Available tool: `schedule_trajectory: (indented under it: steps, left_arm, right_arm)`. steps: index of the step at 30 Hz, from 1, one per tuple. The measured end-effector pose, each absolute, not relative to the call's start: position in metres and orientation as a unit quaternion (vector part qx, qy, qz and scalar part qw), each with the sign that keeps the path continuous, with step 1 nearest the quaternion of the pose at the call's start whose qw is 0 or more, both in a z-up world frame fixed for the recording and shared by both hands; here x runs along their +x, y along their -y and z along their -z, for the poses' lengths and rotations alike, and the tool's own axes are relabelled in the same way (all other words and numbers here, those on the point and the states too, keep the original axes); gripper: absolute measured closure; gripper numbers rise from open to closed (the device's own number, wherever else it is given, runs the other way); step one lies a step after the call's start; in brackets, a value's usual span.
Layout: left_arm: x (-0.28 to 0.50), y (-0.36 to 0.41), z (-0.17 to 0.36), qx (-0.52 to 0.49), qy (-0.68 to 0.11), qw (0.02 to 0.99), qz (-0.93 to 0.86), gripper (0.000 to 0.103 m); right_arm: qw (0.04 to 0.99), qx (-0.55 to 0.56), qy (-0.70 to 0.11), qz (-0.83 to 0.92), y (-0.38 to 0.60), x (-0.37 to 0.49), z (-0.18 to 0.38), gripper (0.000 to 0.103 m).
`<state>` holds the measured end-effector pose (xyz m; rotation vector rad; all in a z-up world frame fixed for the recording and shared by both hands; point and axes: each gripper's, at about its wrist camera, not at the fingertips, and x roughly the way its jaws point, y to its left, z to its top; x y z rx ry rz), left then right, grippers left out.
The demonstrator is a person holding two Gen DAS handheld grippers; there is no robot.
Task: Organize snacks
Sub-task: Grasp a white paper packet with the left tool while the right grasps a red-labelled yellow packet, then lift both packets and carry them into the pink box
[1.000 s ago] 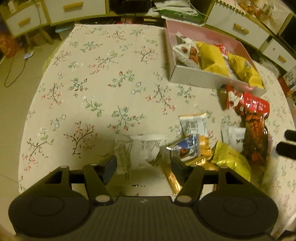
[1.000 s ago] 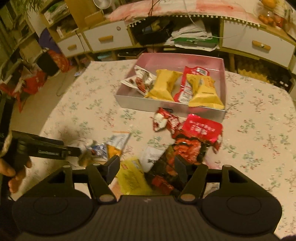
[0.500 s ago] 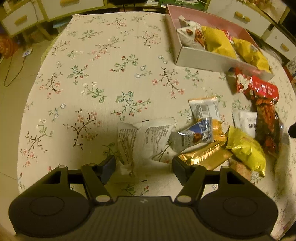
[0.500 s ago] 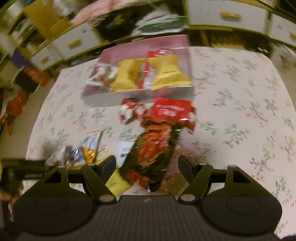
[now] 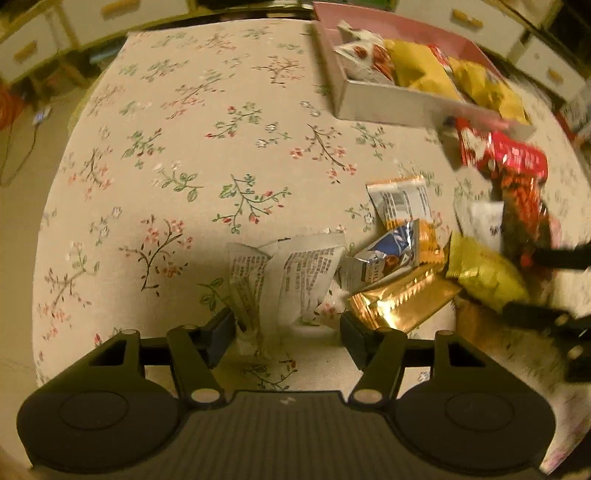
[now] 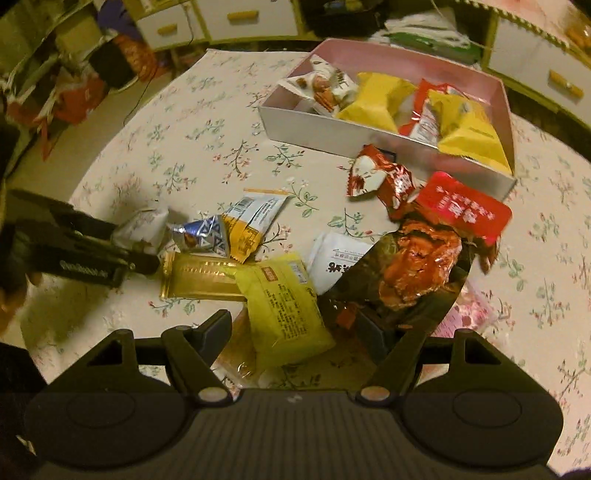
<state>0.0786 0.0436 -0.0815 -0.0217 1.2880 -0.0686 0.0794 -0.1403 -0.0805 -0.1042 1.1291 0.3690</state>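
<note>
A pile of loose snack packets lies on the floral tablecloth (image 5: 221, 147) in front of a pink box (image 6: 369, 136) holding several packets. My left gripper (image 5: 288, 330) points down over a crumpled white packet (image 5: 295, 273). Its jaws are closing with the packet's near end between them, and the right pad is still clear of it. My right gripper (image 6: 295, 334) is open and straddles a yellow packet (image 6: 288, 310). A dark bag with a red label (image 6: 417, 266) covers part of its right finger. Between the two grippers lie a gold bar (image 6: 199, 277) and a blue-silver packet (image 6: 201, 236).
White drawer units (image 6: 229, 18) stand behind the round table. The pink box's near wall (image 5: 388, 110) is at the far right of the left wrist view. The table edge and floor with a cable (image 5: 14, 155) lie to the left. A hand (image 6: 14, 295) holds the left gripper.
My right gripper has come down and rolled, going from over the dark bag to over the yellow packet. In the left wrist view the white packet now reaches between the fingers.
</note>
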Motion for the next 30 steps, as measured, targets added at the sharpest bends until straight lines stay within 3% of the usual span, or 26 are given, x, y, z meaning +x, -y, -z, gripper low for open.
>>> schedule_trajectory:
  steps: [8, 10, 13, 18, 20, 30]
  left_arm:
    - [0.08, -0.045, 0.084, -0.002, -0.606, 0.795, 0.035, 0.033]
    - [0.079, -0.043, 0.087, 0.012, -0.608, 0.793, 0.035, 0.031]
    - [0.079, -0.041, 0.09, 0.023, -0.607, 0.794, 0.034, 0.033]
    - [0.076, -0.038, 0.083, 0.036, -0.595, 0.802, 0.038, 0.042]
    - [0.075, -0.039, 0.08, 0.032, -0.592, 0.804, 0.042, 0.054]
    - [0.077, -0.049, 0.059, 0.0, -0.577, 0.815, 0.048, 0.056]
  right_arm:
    - [0.823, -0.078, -0.528, -0.192, 0.124, 0.079, 0.093, 0.045]
    - [0.817, -0.085, -0.539, -0.188, 0.121, 0.08, 0.098, 0.059]
    - [0.816, -0.068, -0.543, -0.186, 0.124, 0.081, 0.095, 0.064]
    - [0.819, -0.053, -0.537, -0.195, 0.124, 0.078, 0.084, 0.065]
    - [0.821, -0.051, -0.532, -0.201, 0.123, 0.076, 0.078, 0.065]
    - [0.842, -0.015, -0.504, -0.191, 0.132, 0.08, 0.054, 0.065]
